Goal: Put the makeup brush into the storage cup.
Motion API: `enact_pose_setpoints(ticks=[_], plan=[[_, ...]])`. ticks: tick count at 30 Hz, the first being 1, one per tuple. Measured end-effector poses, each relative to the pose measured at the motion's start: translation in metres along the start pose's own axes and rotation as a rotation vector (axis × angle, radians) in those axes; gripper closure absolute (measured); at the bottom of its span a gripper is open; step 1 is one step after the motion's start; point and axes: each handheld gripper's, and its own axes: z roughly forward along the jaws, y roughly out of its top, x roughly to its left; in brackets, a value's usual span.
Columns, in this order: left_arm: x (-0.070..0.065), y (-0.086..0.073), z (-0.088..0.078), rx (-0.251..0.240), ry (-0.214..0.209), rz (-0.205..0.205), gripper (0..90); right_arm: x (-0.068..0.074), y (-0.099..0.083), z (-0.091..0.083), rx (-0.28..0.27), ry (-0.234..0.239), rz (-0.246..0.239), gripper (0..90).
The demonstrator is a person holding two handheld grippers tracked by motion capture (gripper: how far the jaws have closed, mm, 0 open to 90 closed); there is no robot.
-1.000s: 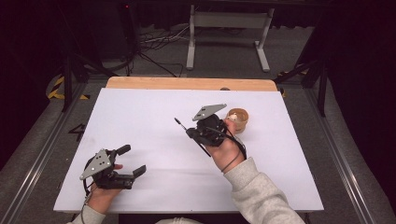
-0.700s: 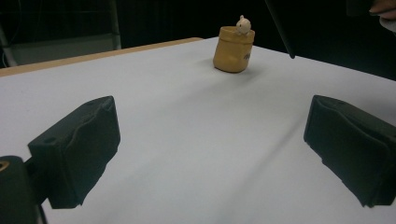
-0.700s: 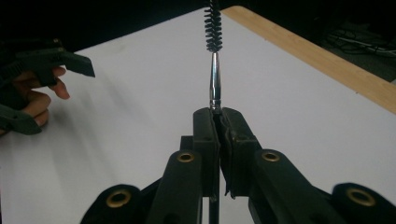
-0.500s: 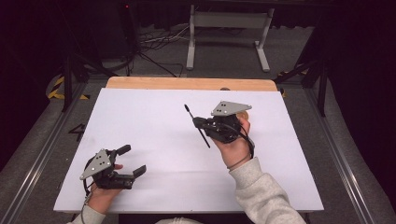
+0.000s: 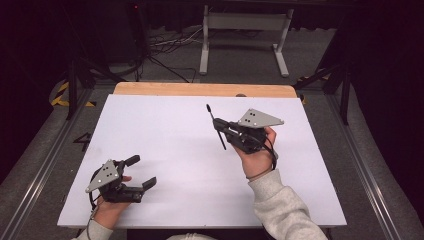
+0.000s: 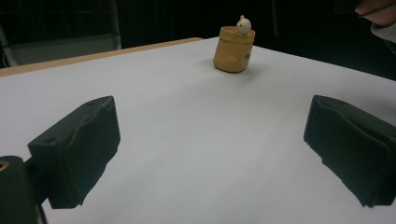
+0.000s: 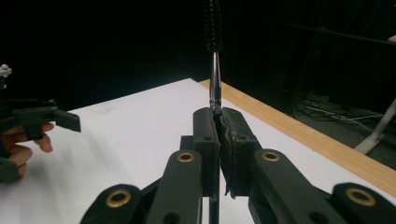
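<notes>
High view: the white rectangular surface (image 5: pixel 165 145) has a pale wooden strip along its far edge. The right tongs (image 5: pixel 220 125) are held above the right half of the surface, hand under the body, grey three-cornered plate on top, wrist angled toward the far left. A thin black wand with a bristled brush tip (image 5: pixel 216 127) is clamped in them; its brush end points toward the far edge and its lower end slants toward the person. The left tongs (image 5: pixel 141 172) sit near the front left corner, low over the surface, jaws spread with nothing between. Broad bare white area lies between the two hands.

Left gripper view: both black jaws stand wide apart (released) over bare surface. Well beyond them, near the far edge, stands a small mustard-yellow cup-shaped container (image 6: pixel 233 49) with a small pale figure (image 6: pixel 242 24) showing above its rim. The ground between jaws and container is unobstructed.

Right gripper view: the jaws are clenched together on the wand's thin shaft, which rises upright from between the pads, brush tip at the top. The wooden edge runs along the right.
</notes>
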Motion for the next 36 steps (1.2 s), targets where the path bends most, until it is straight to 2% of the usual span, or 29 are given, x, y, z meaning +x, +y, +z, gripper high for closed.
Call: enact_pose_setpoints(ticks=[3, 6, 11, 19, 23, 36], plan=[[0.000, 0.000, 0.000, 0.000, -0.001, 0.000, 4.4, -0.004, -0.002, -0.002, -0.015, -0.029, 0.024, 85.3], [0.000, 0.000, 0.000, 0.000, -0.001, 0.000, 4.3, -0.007, -0.003, -0.005, -0.032, -0.068, 0.024, 85.3], [0.000, 0.000, 0.000, 0.000, 0.000, 0.000, 4.3, -0.011, -0.003, -0.008, -0.045, -0.096, 0.026, 85.3], [0.000, 0.000, 0.000, 0.000, 0.000, -0.001, 4.3, -0.030, -0.002, -0.018, -0.068, -0.178, 0.040, 85.3], [0.000, 0.000, 0.000, 0.002, -0.002, -0.001, 4.3, -0.037, -0.002, -0.024, -0.081, -0.199, 0.058, 85.3], [0.000, 0.000, 0.001, -0.001, 0.000, 0.001, 4.4, -0.061, -0.005, -0.038, -0.098, -0.294, 0.065, 85.2]])
